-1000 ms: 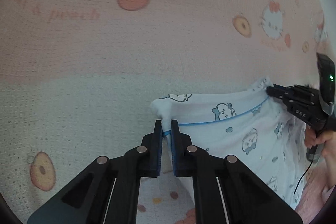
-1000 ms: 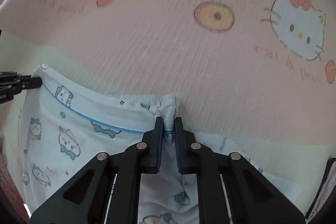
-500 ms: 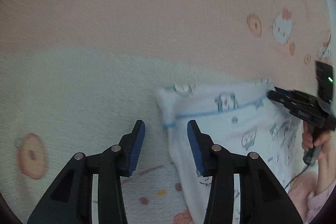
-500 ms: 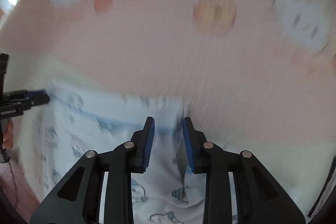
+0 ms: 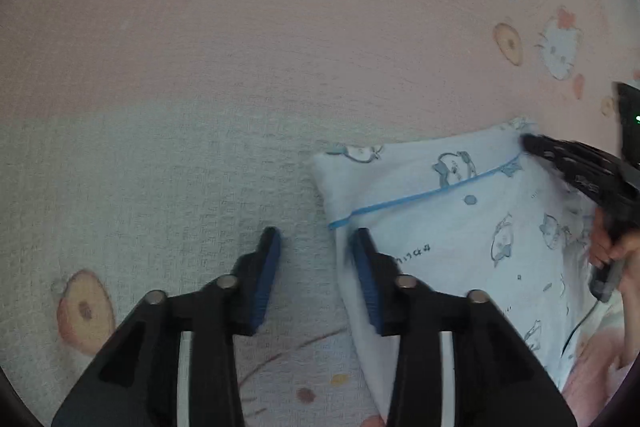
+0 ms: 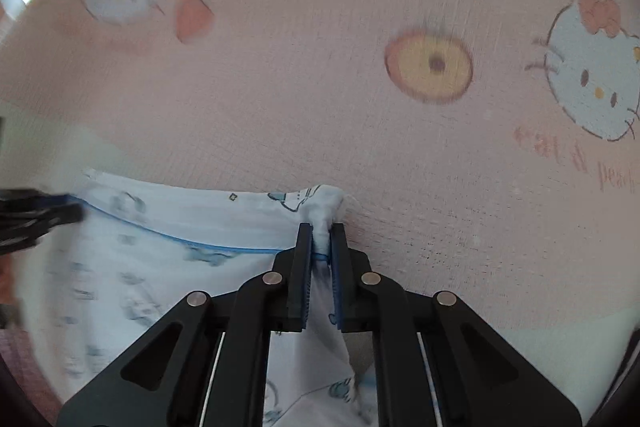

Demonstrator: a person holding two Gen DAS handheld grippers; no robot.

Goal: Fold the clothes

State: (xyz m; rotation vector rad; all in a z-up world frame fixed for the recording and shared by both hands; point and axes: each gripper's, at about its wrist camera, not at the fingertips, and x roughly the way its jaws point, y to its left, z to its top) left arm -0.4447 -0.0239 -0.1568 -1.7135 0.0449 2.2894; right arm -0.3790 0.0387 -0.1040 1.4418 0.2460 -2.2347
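Left wrist view showed the left hand-held gripper (image 5: 315, 251) released, jaws apart over the garment's (image 5: 440, 219) edge on the pink blanket (image 5: 240, 67). Further right, the right hand-held gripper (image 6: 320, 239) was clenched on the garment's bunched corner.

White garment (image 5: 460, 227) with blue cartoon animal print and thin blue piping line, folded, lying flat on pink bedsheet (image 5: 280, 67), one corner bunched

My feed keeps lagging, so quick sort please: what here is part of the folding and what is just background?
In the job:
white cartoon-print garment
left tongs, open
right tongs, pinching its corner

Just there:
pink Hello Kitty sheet
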